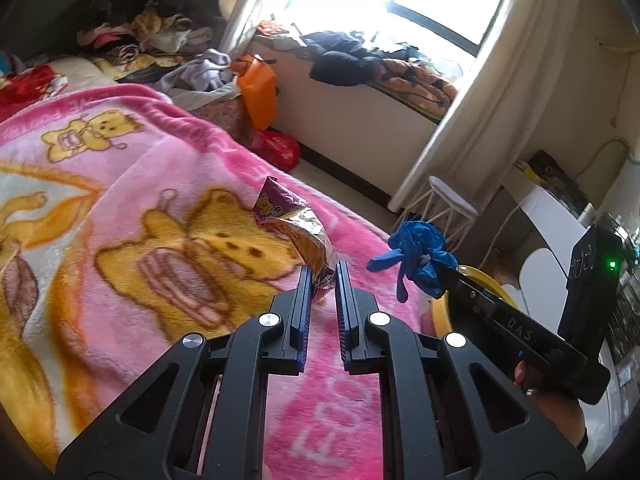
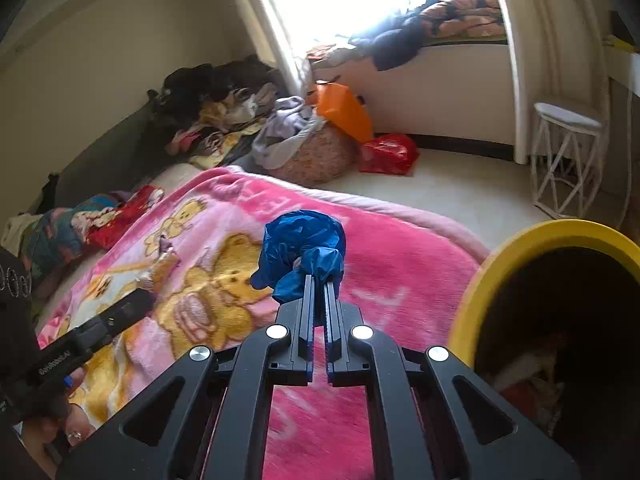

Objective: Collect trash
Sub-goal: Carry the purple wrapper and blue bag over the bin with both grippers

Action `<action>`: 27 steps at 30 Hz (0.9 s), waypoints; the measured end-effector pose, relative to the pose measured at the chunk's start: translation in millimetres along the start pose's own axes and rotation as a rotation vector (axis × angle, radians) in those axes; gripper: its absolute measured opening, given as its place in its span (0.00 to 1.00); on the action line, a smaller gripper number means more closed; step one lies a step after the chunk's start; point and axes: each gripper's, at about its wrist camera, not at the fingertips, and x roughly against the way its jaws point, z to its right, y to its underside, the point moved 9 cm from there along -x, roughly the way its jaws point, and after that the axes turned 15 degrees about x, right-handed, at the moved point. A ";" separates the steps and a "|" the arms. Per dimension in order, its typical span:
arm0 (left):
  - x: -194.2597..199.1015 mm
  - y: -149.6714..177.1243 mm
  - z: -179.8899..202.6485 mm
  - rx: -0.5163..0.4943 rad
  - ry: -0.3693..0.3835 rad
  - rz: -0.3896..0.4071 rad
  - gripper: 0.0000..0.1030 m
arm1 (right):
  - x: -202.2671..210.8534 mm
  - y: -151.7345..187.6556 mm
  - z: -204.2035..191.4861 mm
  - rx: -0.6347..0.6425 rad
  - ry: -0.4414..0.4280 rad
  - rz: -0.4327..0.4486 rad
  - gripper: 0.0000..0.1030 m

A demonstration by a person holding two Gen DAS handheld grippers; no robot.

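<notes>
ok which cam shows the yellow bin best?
Right wrist. The yellow bin fills the lower right of that view, with its rim and dark inside visible, next to the right claw holding the blue bag. Left wrist shows only a sliver of rim behind the right claw.

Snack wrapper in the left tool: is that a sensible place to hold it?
Reasonably. The left tool pinches the snack wrapper at its narrow twisted bottom end, from below, leaving the wider crumpled top free above the pink blanket. The thin neck suits the narrow jaw gap.
</notes>
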 end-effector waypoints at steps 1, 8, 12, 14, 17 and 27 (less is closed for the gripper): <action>0.1 2.1 5.5 -0.008 0.008 -0.002 0.08 | 5.0 1.3 6.6 -0.005 0.014 0.002 0.04; -0.9 14.8 36.3 -0.054 0.047 -0.023 0.08 | 34.0 12.1 38.9 -0.037 0.077 0.013 0.04; -4.1 22.9 54.9 -0.085 0.071 -0.040 0.08 | 47.1 20.7 54.7 -0.049 0.114 0.013 0.04; -5.5 27.0 63.7 -0.096 0.083 -0.047 0.08 | 54.1 25.4 63.7 -0.060 0.130 0.013 0.04; -7.1 33.7 75.5 -0.116 0.096 -0.058 0.08 | 64.6 34.0 77.8 -0.083 0.152 0.010 0.04; -20.5 67.1 115.9 -0.196 0.139 -0.113 0.08 | 93.2 64.4 122.7 -0.158 0.245 -0.024 0.04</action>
